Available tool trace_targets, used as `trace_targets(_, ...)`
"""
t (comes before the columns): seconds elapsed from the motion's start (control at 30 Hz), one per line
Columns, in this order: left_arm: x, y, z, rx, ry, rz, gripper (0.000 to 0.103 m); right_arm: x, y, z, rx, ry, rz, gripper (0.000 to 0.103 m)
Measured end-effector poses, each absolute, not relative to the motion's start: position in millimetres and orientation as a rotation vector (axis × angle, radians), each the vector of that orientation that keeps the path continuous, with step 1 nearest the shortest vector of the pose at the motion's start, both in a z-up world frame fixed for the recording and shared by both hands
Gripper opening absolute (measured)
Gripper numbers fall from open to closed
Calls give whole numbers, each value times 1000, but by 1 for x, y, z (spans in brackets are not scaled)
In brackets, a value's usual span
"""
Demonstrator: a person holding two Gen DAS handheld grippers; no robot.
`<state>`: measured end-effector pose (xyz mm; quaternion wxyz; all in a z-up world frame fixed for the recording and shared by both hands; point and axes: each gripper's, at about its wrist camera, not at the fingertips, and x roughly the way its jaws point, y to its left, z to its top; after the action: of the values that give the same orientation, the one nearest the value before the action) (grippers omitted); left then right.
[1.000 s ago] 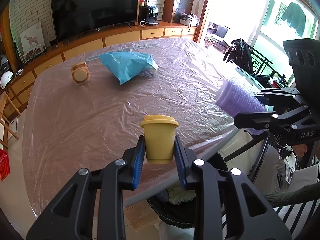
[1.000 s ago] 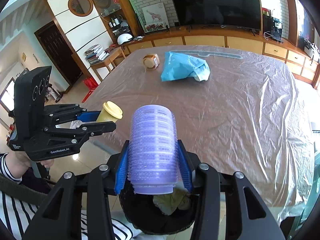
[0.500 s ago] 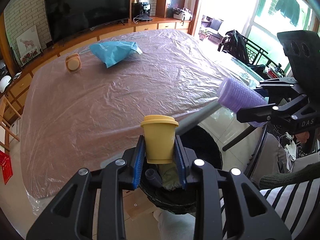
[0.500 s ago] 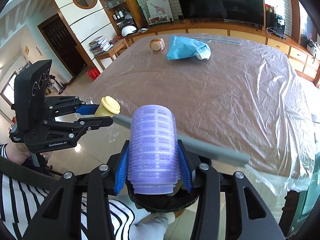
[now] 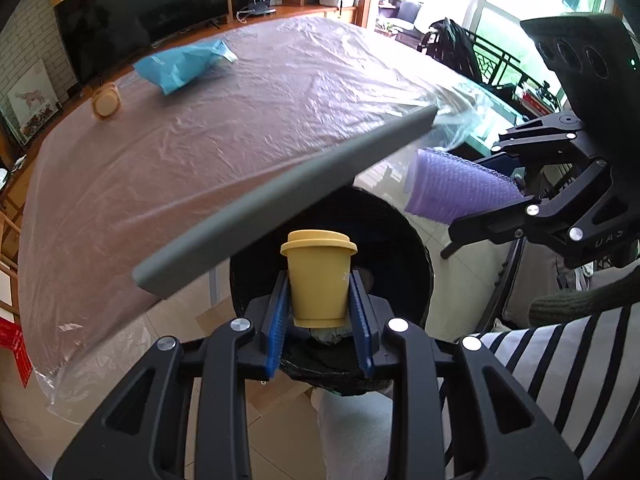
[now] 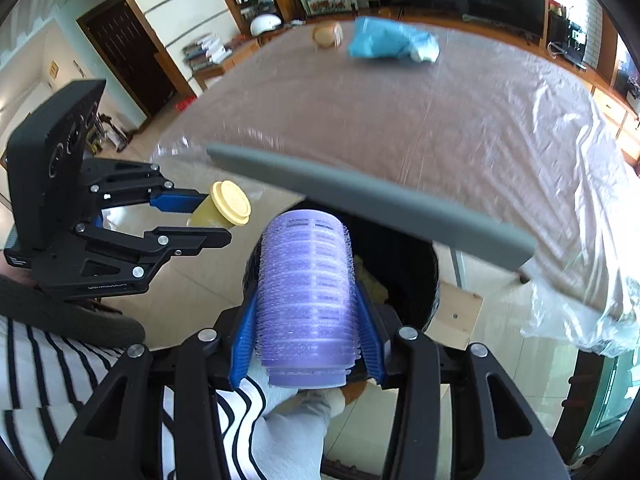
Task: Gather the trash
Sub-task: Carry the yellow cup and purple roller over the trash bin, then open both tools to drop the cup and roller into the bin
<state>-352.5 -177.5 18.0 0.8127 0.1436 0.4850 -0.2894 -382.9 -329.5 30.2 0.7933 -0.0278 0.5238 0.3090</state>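
Both cups (image 5: 318, 280) now over bin (image 5: 400, 240)

Daylight poured in from the window (image 5: 516, 12) behind the table (image 5: 240, 120), glaring off its plastic cover. Fisheye edges bent darkly; the far tabletop was motion-blurred.

Bin mouth open below both grippers, grey edge strip crowds its far side

Black bin (image 5: 404, 240) sits on the floor just off the surface (image 5: 248, 120); its opening is unblocked from above, some trash low inside. Grey edge strip (image 5: 288, 196) of the surface overhangs the bin's far rim. Person's knee (image 6: 296, 420) and striped sleeve (image 6: 60, 376) close off the near side. Floor left of the bin is free.
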Motion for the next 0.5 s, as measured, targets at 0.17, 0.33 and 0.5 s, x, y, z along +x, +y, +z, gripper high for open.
trace_targets(0.17, -353, -183, -2, 332, 1078, -624, 31, -385, -322, 12, -103, 1161, 658, 44)
trace_targets(0.33, -348, -185, -22, 353, 1112, -606, 31, -382, -317, -5, -126, 1187, 629, 44)
trace_targets(0.5, -341, -184, -34, 349, 1128, -582, 31, -381, -316, -17, -148, 1195, 584, 44)
